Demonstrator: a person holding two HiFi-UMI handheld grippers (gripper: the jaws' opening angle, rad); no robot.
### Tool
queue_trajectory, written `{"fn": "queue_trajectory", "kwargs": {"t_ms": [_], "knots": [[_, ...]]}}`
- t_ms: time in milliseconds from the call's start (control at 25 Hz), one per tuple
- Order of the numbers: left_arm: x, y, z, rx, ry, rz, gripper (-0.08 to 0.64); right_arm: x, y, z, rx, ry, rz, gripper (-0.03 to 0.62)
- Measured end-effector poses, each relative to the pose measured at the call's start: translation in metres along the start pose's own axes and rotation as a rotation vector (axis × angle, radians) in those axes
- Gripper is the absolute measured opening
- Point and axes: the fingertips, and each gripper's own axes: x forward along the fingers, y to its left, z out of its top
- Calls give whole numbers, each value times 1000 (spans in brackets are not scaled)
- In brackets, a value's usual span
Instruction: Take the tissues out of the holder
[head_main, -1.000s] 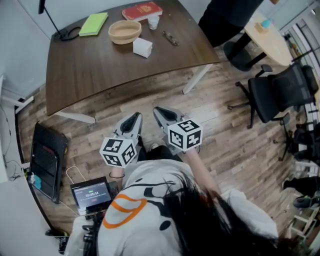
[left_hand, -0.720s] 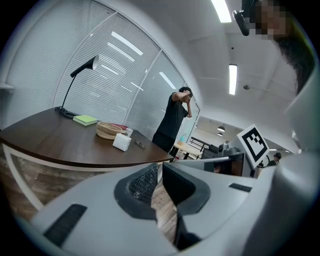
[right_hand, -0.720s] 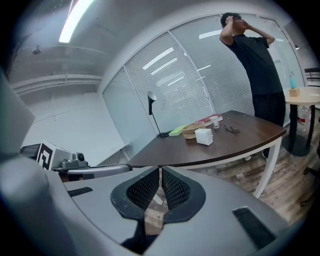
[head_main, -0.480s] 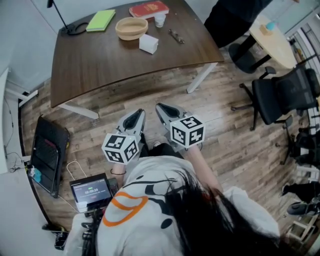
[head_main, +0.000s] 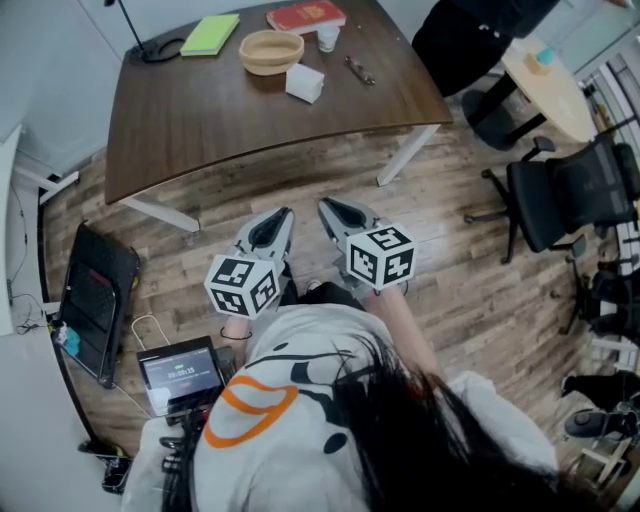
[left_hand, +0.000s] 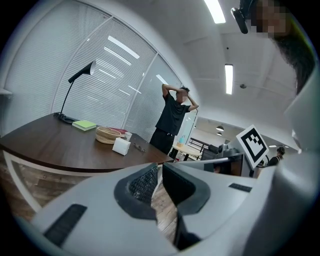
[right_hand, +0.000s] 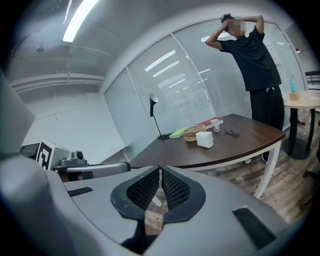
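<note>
The white tissue holder (head_main: 305, 83) stands on the far part of the dark wooden table (head_main: 200, 120), beside a woven bowl (head_main: 272, 51). It also shows as a small white box (left_hand: 121, 146) in the left gripper view and as a white box (right_hand: 204, 140) in the right gripper view. My left gripper (head_main: 270, 228) and right gripper (head_main: 340, 215) hang side by side over the wood floor, well short of the table. Both are shut with nothing between their jaws. The left gripper (left_hand: 159, 172) and right gripper (right_hand: 160, 185) point toward the table.
A green notebook (head_main: 210, 34), red book (head_main: 305, 16), cup (head_main: 327, 38), small dark object (head_main: 360, 72) and lamp base (head_main: 160, 48) share the table. A person in black (right_hand: 250, 65) stands at its far side. An office chair (head_main: 560, 190) and round table (head_main: 540, 75) are right; a screen (head_main: 180, 372) lies on the floor.
The table sits a little lower and further right in the head view than before. Both grippers stay shut and side by side over the floor.
</note>
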Motion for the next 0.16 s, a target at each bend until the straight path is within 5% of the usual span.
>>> {"fn": "queue_trajectory", "kwargs": {"t_ms": [160], "knots": [[-1, 1, 2, 6, -7, -3, 31, 1, -1, 2, -3, -7, -4, 28]]}}
